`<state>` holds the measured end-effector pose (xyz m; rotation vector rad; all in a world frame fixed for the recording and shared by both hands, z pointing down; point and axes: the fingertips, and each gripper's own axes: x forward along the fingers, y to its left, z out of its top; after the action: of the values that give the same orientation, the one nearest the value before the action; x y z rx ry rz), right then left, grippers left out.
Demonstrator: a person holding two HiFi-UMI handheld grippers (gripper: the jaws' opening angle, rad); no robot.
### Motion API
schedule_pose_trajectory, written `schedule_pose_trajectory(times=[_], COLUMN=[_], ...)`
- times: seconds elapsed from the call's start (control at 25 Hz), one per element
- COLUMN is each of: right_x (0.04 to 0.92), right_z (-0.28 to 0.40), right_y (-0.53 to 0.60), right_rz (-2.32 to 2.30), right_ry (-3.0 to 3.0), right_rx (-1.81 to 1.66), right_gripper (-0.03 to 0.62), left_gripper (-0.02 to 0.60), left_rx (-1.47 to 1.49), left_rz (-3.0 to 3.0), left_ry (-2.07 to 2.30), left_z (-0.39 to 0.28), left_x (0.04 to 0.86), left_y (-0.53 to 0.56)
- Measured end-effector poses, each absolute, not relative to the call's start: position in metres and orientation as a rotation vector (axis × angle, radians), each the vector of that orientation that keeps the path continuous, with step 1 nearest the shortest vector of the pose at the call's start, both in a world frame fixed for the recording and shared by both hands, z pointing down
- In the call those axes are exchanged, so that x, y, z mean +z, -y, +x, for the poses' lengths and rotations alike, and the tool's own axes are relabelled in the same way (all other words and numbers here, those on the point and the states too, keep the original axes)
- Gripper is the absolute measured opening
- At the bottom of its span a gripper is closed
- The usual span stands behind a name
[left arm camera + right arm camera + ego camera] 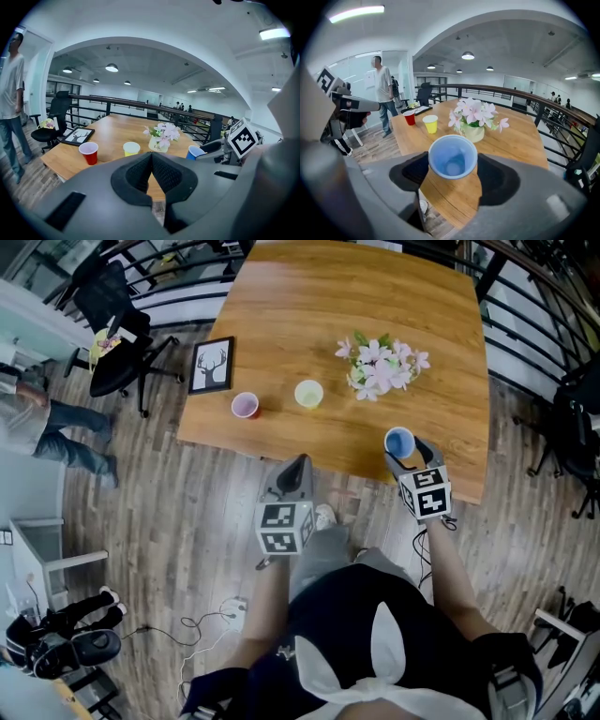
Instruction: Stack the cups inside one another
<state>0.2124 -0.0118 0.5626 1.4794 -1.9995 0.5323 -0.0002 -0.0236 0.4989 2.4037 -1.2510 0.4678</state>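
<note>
Currently: blue cup (399, 442), upright, clamped between your right gripper's (403, 456) wide-set jaws, lower right of table (281, 296). Yellow cup (308, 393) lies up-left; red cup (245, 406) beyond. Left gripper (299, 463): closed, empty.

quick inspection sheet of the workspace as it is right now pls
surface: wooden table, mostly bare
job's things: red cup and yellow cup stand apart and upright; blue cup at the near edge; none stacked
clutter: flower pot; picture frame at the left edge
grippers: left gripper shut and empty, off the table; right gripper shut on the blue cup
cables: loose cable on the floor
surroundings: office chair, a standing person, railing
</note>
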Motion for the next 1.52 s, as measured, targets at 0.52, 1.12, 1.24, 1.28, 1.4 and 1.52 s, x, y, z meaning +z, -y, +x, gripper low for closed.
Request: schedule_pose_trajectory(times=[0.52, 1.12, 1.24, 1.28, 1.4, 1.52], right_x=[0.470, 0.462, 0.461, 0.460, 0.458, 0.456], right_z=[0.155, 0.112, 0.102, 0.098, 0.087, 0.075], right_y=[0.039, 0.086, 0.096, 0.099, 0.108, 0.114], right_rz=[1.452, 1.449, 1.450, 1.449, 1.441, 1.428], right_ry=[2.174, 2.223, 2.230, 2.233, 2.243, 2.254], right_rx=[0.329, 0.286, 0.277, 0.274, 0.265, 0.254], right_gripper=[0.321, 0.321, 0.321, 0.321, 0.321, 0.321], left_gripper=[0.017, 0.017, 0.017, 0.017, 0.017, 0.017], left_rx=[0.389, 0.389, 0.391, 0.391, 0.385, 0.382], left_rz=[2.375, 2.417, 2.429, 2.432, 2.440, 2.437], left_ry=[1.342, 1.332, 1.332, 1.332, 1.335, 1.335], left_z=[-0.040, -0.064, -0.071, -0.074, -0.080, -0.084], left_x=[0.481, 0.482, 0.481, 0.480, 0.477, 0.477], left_y=[0.053, 0.094, 0.104, 0.106, 0.114, 0.118])
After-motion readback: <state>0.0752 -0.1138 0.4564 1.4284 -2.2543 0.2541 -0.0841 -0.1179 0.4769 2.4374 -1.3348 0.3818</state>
